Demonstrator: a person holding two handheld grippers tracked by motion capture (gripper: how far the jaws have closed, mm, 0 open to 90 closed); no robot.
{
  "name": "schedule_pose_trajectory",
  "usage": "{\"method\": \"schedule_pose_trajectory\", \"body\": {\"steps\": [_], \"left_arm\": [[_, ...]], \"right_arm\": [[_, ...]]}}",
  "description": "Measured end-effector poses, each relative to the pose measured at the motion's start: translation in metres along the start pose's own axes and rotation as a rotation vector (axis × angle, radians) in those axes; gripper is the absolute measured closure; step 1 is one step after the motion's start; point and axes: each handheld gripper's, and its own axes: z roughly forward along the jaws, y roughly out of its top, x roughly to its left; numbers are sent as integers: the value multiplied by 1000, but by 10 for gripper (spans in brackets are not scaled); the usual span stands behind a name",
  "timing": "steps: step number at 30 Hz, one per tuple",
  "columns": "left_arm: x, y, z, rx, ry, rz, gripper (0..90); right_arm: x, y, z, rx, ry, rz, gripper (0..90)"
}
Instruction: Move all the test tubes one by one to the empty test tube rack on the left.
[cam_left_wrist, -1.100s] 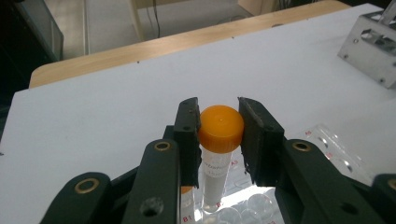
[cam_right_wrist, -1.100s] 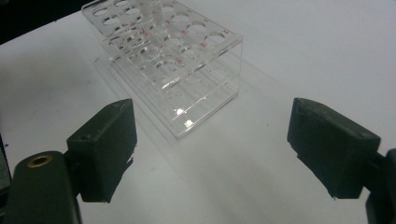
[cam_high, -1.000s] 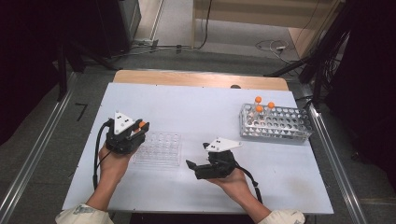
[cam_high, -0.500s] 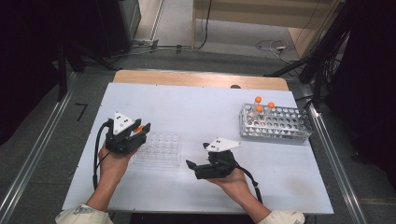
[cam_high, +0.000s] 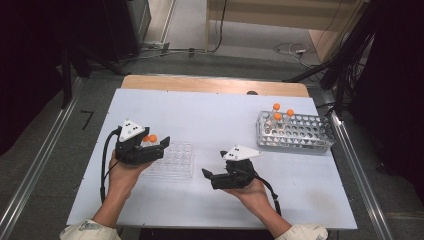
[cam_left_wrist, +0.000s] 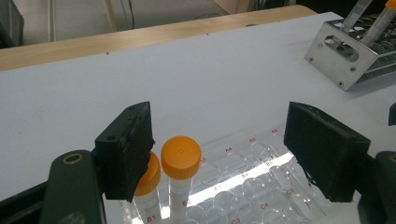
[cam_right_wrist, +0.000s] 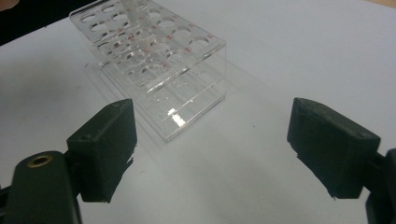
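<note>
1. The white table has a wooden strip at its 12 o'clock edge; grey floor and cables lie beyond.
2. The left gripper has just been opening its jaws around two orange-capped tubes, which stand in the clear rack, unpressed.
3. The right gripper gapes empty; the metal rack is at 2 o'clock.
</note>
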Motion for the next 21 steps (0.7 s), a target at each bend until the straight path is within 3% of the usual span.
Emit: {"method": "schedule_pose_trajectory", "body": {"steps": [6, 17, 21], "left_arm": [[-2, 1, -2, -25, -42, -17, 242], [-6, 1, 0, -20, -39, -8, 190], [-6, 1, -1, -22, -42, -5, 190]], "right_arm": [[-7, 2, -5, -19, -28, 16, 143], [-31, 6, -21, -53, -111, 67, 143], [-40, 7, -27, -67, -162, 68, 144]]}}
